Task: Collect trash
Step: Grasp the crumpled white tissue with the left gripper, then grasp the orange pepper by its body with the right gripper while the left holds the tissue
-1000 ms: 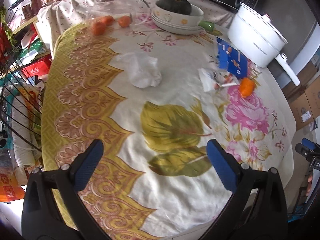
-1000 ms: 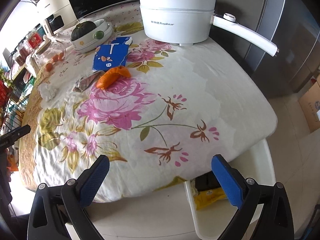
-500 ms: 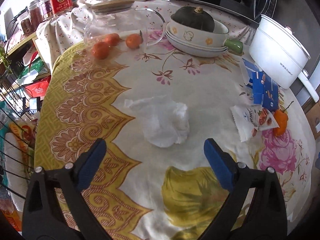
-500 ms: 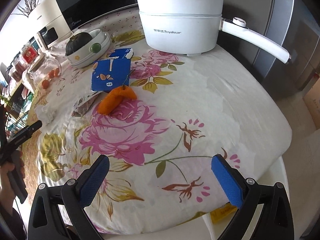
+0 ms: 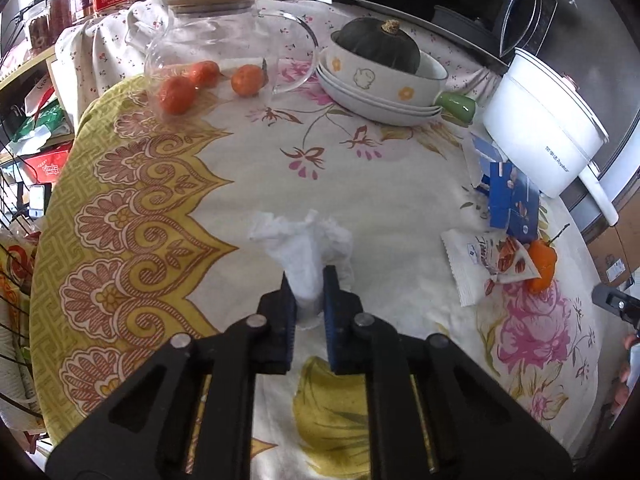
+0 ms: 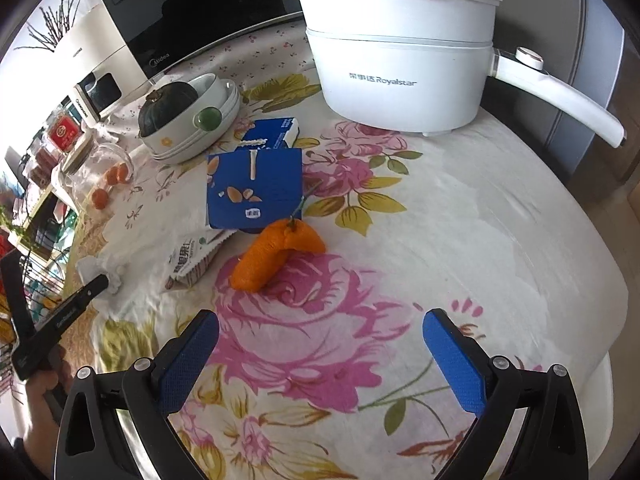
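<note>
Your left hand-held gripper (image 5: 307, 280) has just closed, its blue pads pinching the near edge of the crumpled white paper tissue (image 5: 306, 242) lying on the floral-clothed desk (image 5: 360, 184). Your right hand-held gripper (image 6: 320, 344) hangs wide open and empty, short of the orange peel (image 6: 276, 254). Only a thin fold is caught, so a quick lift could tear it or let it slip free.

Black hand-held gripper (image 6: 320, 354), blue pads (image 6: 188, 356), silver screws
</note>
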### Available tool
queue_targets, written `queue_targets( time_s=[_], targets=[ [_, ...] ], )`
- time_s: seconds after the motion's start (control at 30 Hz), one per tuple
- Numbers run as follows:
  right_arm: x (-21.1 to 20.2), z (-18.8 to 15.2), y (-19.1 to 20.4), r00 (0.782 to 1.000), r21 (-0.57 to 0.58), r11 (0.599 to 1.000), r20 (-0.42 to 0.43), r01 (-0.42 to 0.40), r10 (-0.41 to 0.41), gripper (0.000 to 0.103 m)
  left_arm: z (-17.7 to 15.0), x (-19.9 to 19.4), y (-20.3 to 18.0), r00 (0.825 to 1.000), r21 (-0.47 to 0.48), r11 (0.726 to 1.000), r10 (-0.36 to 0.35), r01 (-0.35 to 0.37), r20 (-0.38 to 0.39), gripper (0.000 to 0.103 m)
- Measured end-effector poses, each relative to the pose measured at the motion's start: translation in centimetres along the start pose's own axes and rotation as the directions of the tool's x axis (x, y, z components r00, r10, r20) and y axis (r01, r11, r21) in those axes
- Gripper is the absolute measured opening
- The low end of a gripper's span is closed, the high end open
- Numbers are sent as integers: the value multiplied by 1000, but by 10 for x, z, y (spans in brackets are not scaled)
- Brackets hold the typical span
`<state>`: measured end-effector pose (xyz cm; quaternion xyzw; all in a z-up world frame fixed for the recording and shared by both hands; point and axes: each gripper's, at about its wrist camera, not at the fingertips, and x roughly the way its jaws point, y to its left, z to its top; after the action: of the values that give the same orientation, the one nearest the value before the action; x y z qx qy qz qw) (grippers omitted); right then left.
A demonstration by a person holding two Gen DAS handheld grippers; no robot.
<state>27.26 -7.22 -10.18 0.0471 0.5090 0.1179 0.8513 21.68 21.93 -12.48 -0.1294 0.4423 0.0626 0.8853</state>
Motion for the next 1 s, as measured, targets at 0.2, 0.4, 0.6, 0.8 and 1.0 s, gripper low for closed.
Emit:
queue_targets(
  time_s=[0.2,0.4,0.6,0.8,1.0],
  targets=[
    [31,16,11,1000,22,1000,23,8,-8,102,1,-7,27,999,-67,997,-50,48,-18,9],
    [66,22,16,1000,47,999,-15,4,-4,77,-4,-10,51,998,-109,993,-51,46,-41,9],
    [67,23,22,1000,23,1000,27,-12,12,39,-4,-14,51,997,-114,992,-63,57,-52,9],
    [43,15,26,999,-50,999,49,-9,12,25,-6,-26,28,995,-80,994,-84,79,-60,9],
    [6,1,13,998,-86,996,63,-20,25,19,-12,-47,-6,991,-24,993,-114,112,-65,9]
  ],
)
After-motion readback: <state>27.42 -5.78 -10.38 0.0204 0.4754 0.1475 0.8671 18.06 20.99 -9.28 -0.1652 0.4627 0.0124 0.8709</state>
